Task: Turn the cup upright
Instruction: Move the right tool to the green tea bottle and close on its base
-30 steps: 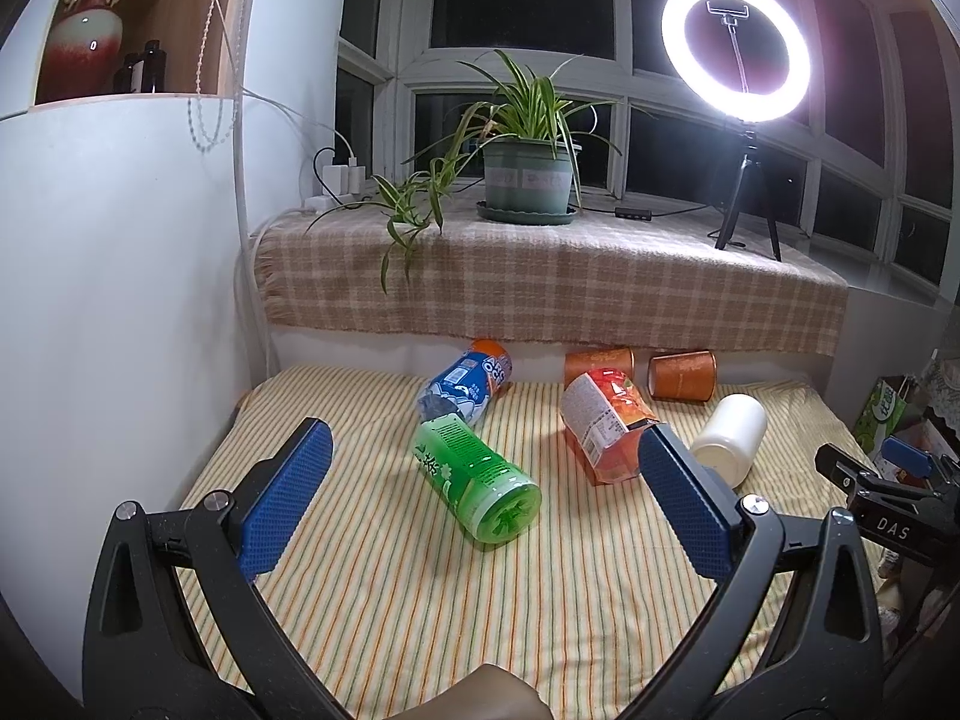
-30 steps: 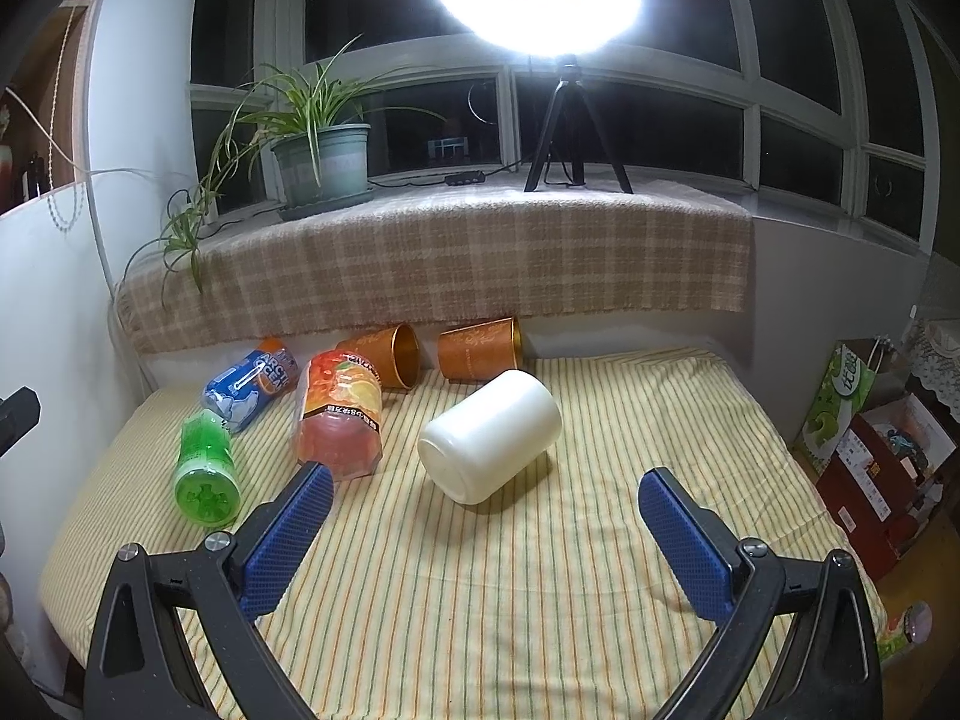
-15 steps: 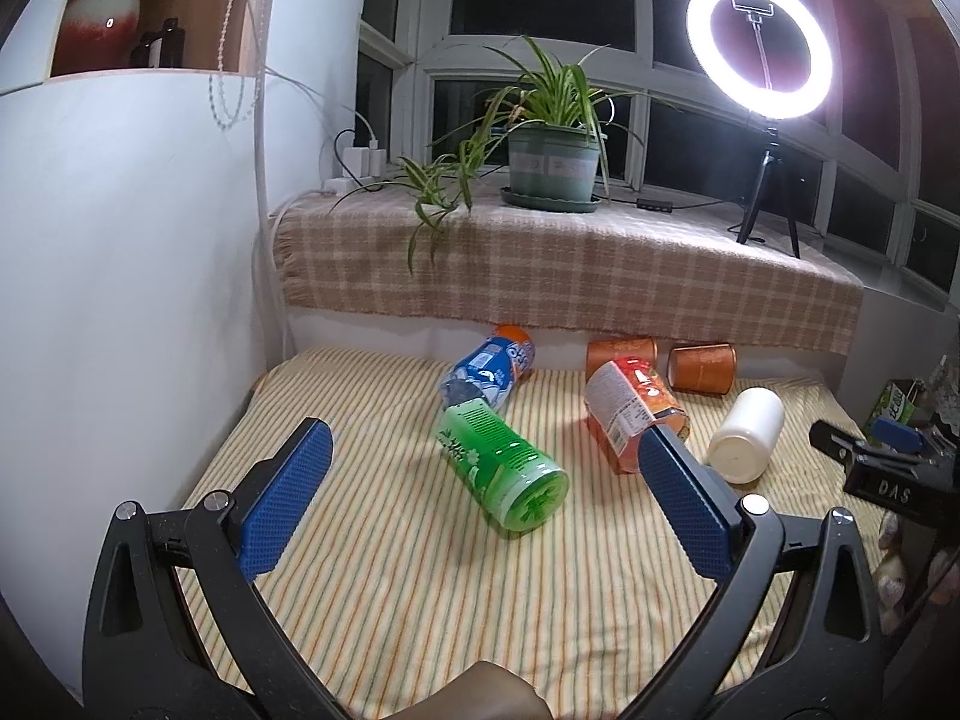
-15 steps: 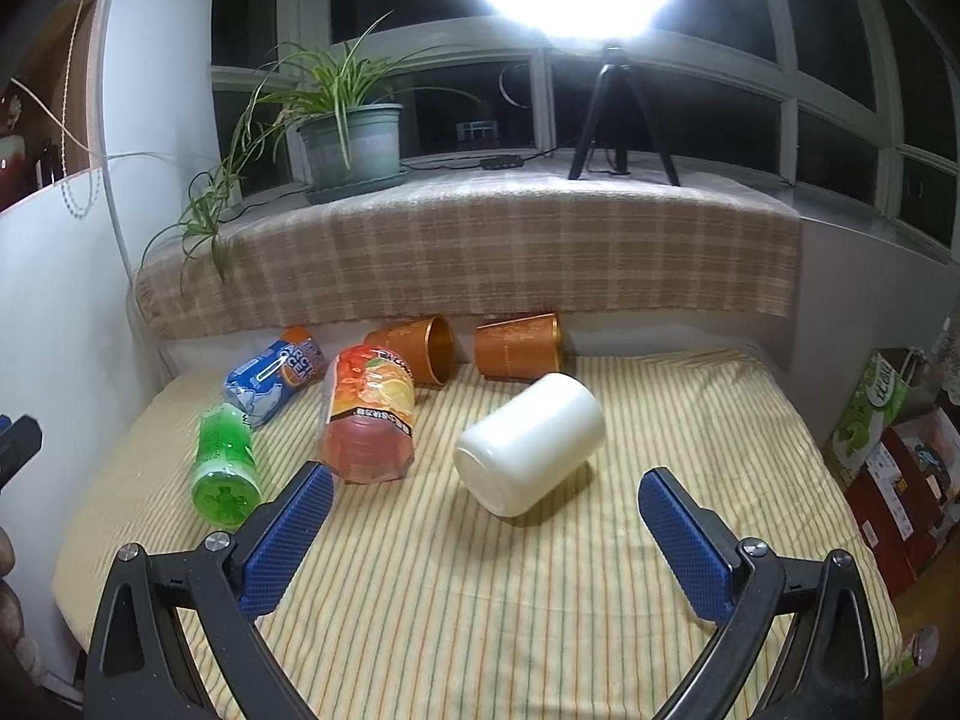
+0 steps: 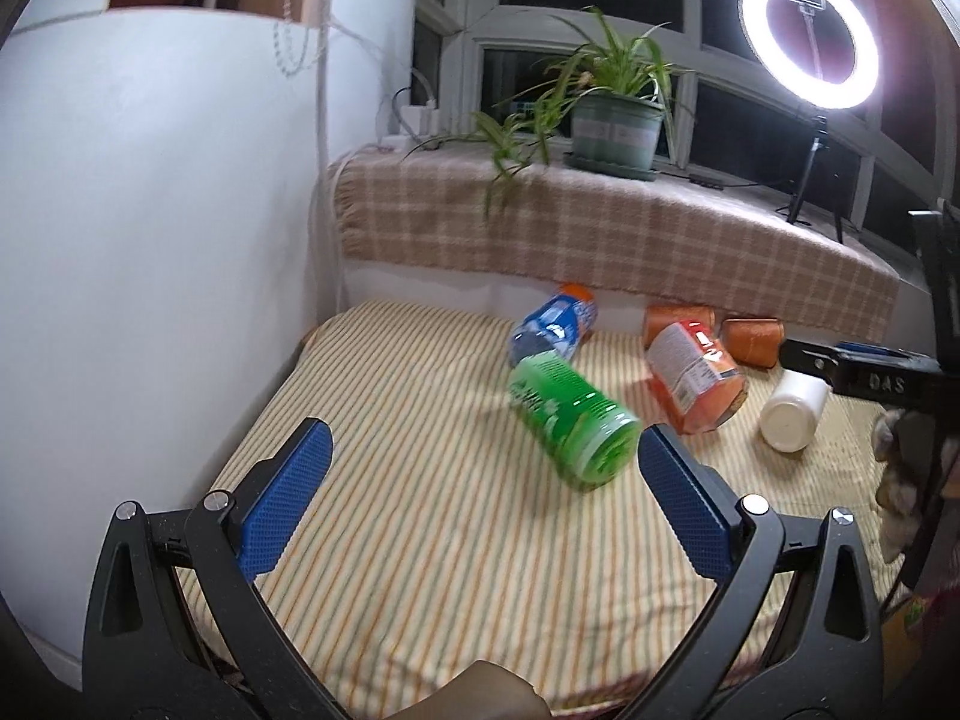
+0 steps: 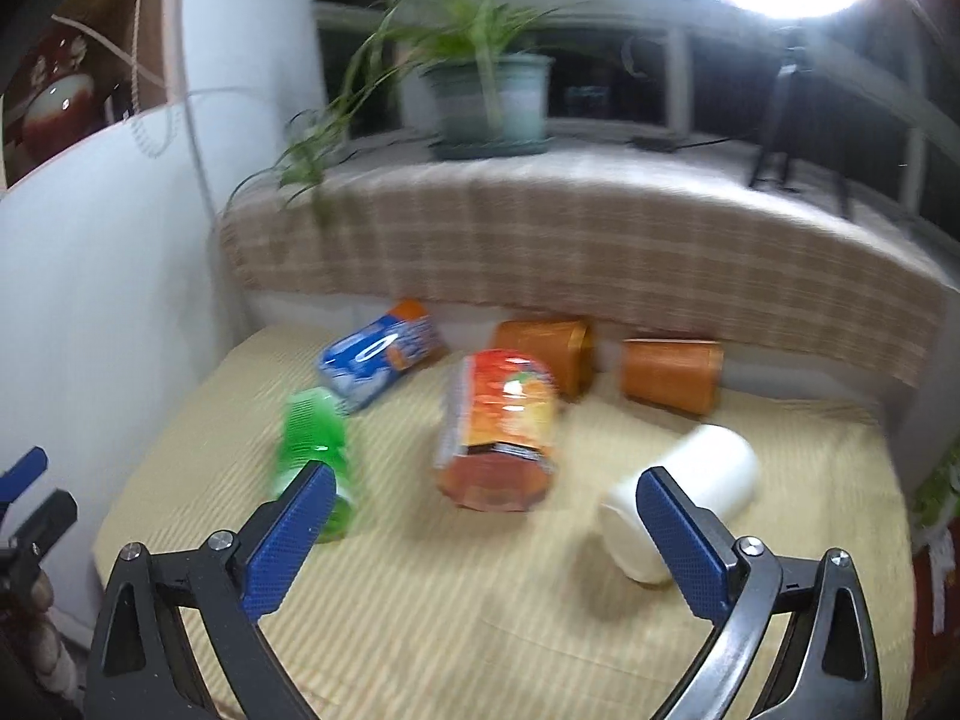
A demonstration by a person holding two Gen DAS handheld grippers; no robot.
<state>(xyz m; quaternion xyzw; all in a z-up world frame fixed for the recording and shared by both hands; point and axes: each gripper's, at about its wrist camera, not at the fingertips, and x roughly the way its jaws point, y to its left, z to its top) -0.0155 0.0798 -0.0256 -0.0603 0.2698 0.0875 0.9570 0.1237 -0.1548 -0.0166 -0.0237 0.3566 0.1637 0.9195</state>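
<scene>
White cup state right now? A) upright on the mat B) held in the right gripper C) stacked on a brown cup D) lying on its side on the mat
D: the white cup lies on its side on the striped mat, partly behind one finger of the open right gripper, which holds nothing; both brown cups lie apart from it near the wall.
</scene>
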